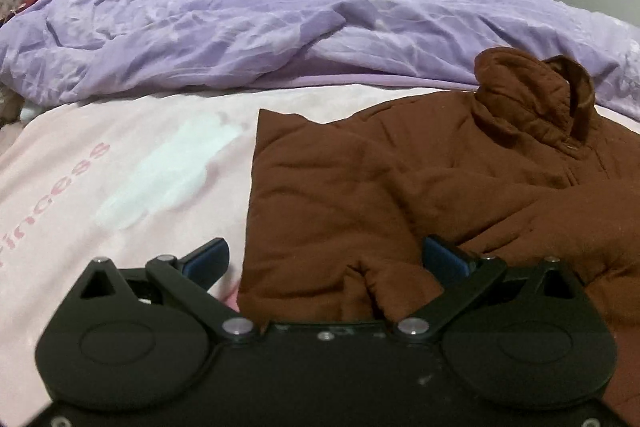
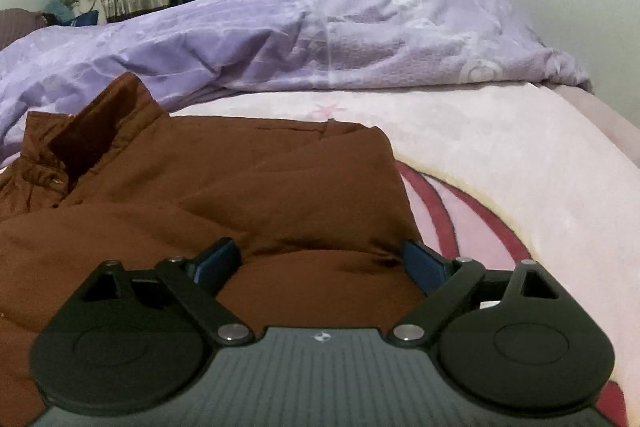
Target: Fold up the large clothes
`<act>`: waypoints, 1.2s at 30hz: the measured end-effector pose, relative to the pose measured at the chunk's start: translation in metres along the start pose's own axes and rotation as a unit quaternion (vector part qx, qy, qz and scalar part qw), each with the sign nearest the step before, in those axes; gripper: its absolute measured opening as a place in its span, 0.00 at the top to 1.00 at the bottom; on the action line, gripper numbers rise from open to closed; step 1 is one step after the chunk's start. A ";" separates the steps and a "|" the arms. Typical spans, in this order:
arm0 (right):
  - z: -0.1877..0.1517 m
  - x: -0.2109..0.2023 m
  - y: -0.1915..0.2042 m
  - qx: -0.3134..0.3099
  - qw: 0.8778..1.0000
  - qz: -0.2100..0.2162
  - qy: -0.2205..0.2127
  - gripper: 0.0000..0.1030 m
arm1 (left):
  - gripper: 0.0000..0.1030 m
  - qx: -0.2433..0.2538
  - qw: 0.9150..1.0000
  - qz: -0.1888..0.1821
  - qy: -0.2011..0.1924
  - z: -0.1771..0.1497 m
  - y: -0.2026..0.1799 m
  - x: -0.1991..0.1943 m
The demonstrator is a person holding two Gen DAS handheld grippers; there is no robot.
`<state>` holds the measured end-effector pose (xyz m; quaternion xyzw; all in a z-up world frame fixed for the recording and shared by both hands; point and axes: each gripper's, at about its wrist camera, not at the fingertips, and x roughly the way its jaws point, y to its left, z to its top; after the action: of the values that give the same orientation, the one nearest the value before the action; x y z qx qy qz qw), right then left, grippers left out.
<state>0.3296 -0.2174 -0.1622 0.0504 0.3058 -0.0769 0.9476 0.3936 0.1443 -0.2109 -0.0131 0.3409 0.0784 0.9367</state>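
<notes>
Both claws (image 1: 326, 261) (image 2: 320, 263) gape over the brown jacket's (image 1: 400, 187) near edge, pink blanket (image 2: 500, 155) alongside.

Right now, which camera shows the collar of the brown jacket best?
The left wrist view: the collar of the brown jacket stands whole, with its zipper line below. In the right wrist view the collar sits at the left, seen sideways and partly shadowed.

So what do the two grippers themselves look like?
Both are matte black: two round disc housings, angled link bars with silver pivot pins, and blue pads on the fingers. The left gripper has a plain black base; the right gripper has a ribbed grey one with a small emblem.
</notes>
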 end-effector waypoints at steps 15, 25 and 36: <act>0.024 -0.112 -0.040 -0.017 0.999 0.027 0.002 0.00 | 0.00 -0.013 0.999 0.024 -0.021 0.023 0.086 -0.136; -0.019 -0.213 -0.125 0.063 0.992 0.108 0.012 0.00 | 0.00 -0.098 0.994 0.043 0.012 -0.039 0.169 -0.225; -0.122 -0.238 -0.134 -0.018 0.995 0.041 0.091 0.00 | 0.00 -0.044 0.993 0.008 0.114 -0.162 0.153 -0.264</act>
<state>0.0454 -0.3046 -0.1274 0.0527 0.3898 -0.0274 0.9190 0.0672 0.2460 -0.1620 -0.0604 0.4415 0.0983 0.8898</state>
